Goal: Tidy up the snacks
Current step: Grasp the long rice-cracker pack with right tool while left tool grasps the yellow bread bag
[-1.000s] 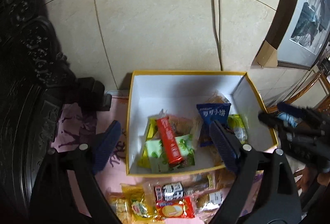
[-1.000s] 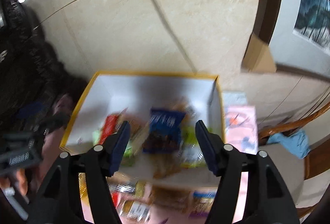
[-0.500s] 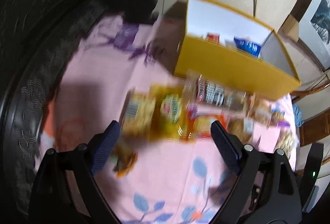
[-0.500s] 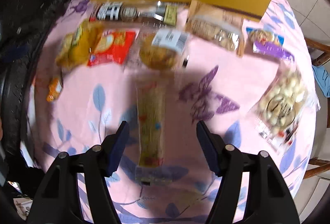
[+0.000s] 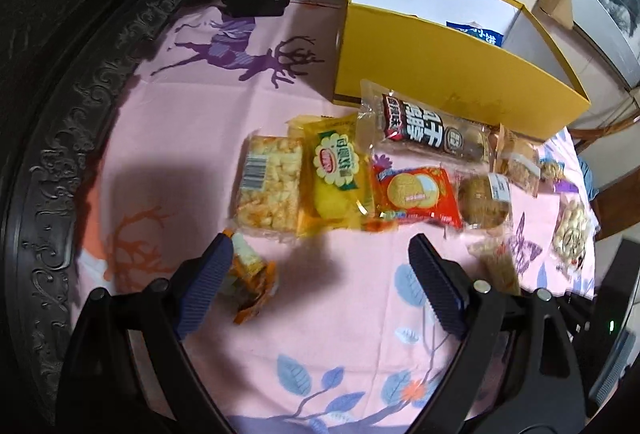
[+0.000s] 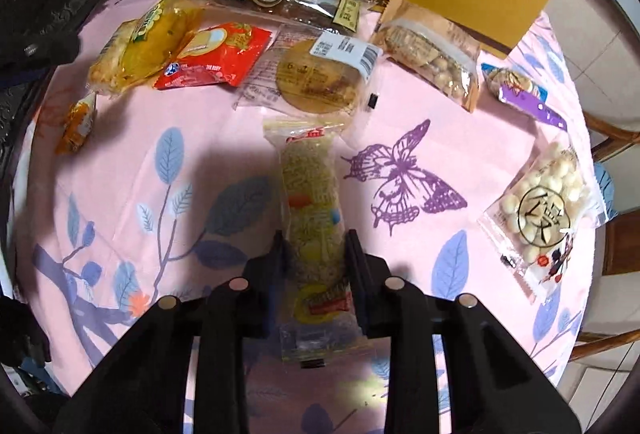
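**Long snack bar pinched near one end, slip and sag were the risks**

The right hand-held gripper (image 6: 314,248) was seen with its jaws just closed on the long snack bar (image 6: 311,194), the pads pressing its two long sides close to the near end. Because most of the bar reached out ahead of the fingertips towards the round cake packet (image 6: 316,80), it was judged that the far end could droop or the slick wrapper could slide free once lifted, and the crumbly filling could be crushed. The left hand-held gripper (image 5: 316,282) was held spread wide above the pink tabletop (image 5: 340,314), nothing between its jaws; a small orange packet (image 5: 250,278) lay just beside its left finger. The yellow box (image 5: 448,82) stood beyond the row of loose snacks, well apart from both
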A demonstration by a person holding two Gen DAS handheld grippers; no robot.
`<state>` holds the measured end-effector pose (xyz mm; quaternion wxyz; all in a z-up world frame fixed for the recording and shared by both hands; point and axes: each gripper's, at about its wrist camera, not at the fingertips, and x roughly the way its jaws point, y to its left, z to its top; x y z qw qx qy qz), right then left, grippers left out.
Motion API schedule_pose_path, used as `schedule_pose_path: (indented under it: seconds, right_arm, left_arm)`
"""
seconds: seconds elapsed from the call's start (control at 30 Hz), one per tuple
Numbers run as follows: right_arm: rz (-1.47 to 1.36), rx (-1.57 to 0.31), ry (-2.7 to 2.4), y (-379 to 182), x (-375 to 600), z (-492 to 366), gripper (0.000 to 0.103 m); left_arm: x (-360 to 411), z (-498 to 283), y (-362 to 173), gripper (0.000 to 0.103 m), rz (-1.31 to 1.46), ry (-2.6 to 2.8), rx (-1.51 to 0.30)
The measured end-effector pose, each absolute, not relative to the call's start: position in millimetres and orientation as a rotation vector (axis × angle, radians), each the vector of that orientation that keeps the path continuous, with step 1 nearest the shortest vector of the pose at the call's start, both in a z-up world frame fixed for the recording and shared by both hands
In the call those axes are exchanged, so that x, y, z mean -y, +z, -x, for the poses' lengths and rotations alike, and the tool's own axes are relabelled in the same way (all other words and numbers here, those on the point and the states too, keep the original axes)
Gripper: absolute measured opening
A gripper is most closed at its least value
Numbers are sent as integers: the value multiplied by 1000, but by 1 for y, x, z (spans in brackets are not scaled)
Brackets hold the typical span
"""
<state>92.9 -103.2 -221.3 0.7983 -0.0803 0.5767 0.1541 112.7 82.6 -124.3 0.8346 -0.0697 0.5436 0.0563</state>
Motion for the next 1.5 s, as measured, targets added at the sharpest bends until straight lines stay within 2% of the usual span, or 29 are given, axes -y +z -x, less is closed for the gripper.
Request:
schedule_pose_path:
  seconds: [0.3,0.53,0.57,0.63,0.7,0.87,0.93,0.97,1.0,1.13,1.27,1.37,1.43,1.5]
  right_arm:
    - [119,-1253,327,-216,122,-81,30]
    - [116,-1260,325,-215,128,-92,30]
    - [114,-1261,323,-215,128,-93,30]
    - [109,-1268,324,-215,127,-95,30]
    - [94,-1275,327,-215,129,-97,30]
    - [94,-1282,333,-215,132,-102,30]
    - [94,-1284,331,-215,132,-103,30]
    - [91,-1285,330,-215,133,-103,30]
    - [85,-1289,332,-215,134,-104,30]
    - [62,-1297,333,-216,138,-107,30]
    - [70,-1298,327,-216,139,-110,30]
    - [71,-1298,326,-217,139,-111,30]
    - [64,-1288,325,-216,139,-110,30]
    - [42,-1277,326,-214,141,-110,29]
  left_arm:
    - [-80,-168,-167,91,228,142,-1209]
    - [-69,-192,-176,97,97,221,-1206]
    - [-65,-192,-176,95,99,218,-1205]
    - [-48,-191,-177,87,115,128,-1217]
    - [-40,-188,-179,89,74,148,-1188]
    - [-68,-196,-189,93,273,139,-1210]
    - [-75,-201,-189,85,286,106,-1199]
    - [-78,-202,-186,71,291,83,-1186]
    - [-79,-204,-182,40,254,92,-1177]
    - [-82,-202,-189,40,185,67,-1205]
    - [-69,-206,-195,46,108,89,-1204]
    - [-59,-202,-196,46,71,116,-1182]
    - [-56,-197,-195,38,73,98,-1183]
    - [-52,-187,-192,35,82,59,-1199]
